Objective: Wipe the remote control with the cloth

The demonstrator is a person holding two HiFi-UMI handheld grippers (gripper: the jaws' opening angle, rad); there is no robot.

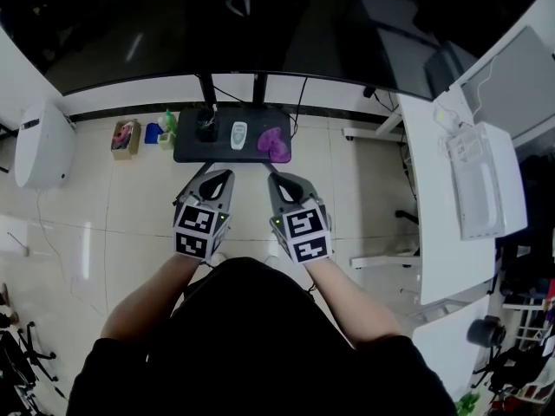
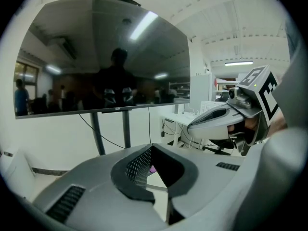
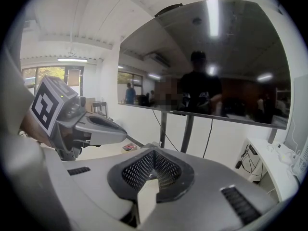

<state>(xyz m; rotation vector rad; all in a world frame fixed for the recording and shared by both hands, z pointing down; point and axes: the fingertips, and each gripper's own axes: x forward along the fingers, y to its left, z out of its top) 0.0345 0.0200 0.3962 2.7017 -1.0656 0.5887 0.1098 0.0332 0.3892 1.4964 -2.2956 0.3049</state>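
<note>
Wiping looks unstarted: the left tongs and right tongs are closed and empty. The purple cloth and remote control lie ahead of them on the table.

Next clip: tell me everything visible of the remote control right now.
The remote control is a small white oblong, plastic by its look, with a pale greenish patch toward its far end. It lies flat on the dark stand base below the screen, long axis pointing away from the person. The purple cloth lies to its right, apart from it. Only the base touches it; the left claw and right claw are both short of it. Buttons are too small to tell.
</note>
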